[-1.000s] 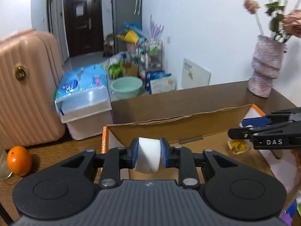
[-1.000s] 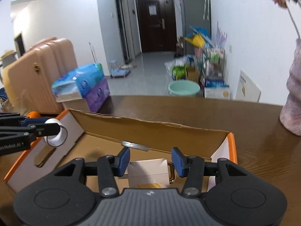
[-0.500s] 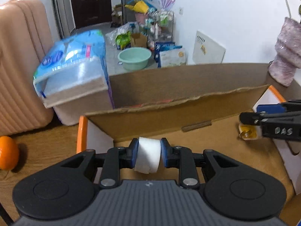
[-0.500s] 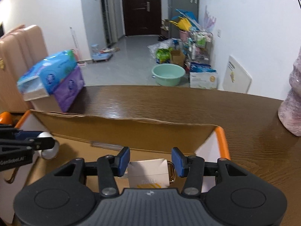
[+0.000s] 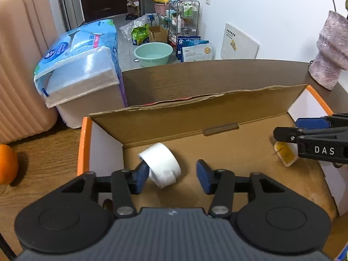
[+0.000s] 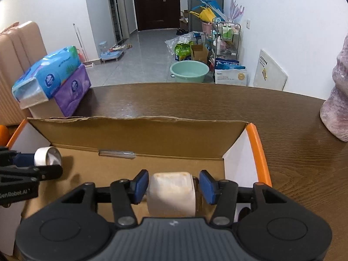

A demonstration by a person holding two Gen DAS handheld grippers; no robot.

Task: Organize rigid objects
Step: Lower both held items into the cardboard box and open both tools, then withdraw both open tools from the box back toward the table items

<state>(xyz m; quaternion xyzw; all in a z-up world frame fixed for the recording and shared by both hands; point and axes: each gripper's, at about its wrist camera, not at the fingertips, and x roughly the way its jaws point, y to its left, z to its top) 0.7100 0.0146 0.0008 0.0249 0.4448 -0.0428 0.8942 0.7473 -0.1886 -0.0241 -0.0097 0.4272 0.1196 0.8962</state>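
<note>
left tool (image 5: 171,175): tilted down, jaws just opened wide | right tool (image 6: 174,183): tilted down, jaws eased apart

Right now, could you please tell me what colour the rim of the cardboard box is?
Orange, on the cardboard box side edges; clearest in the right wrist view.

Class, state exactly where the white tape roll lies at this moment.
In the left wrist view, the white tape roll lies tilted inside the cardboard box, near its left end wall.
</note>
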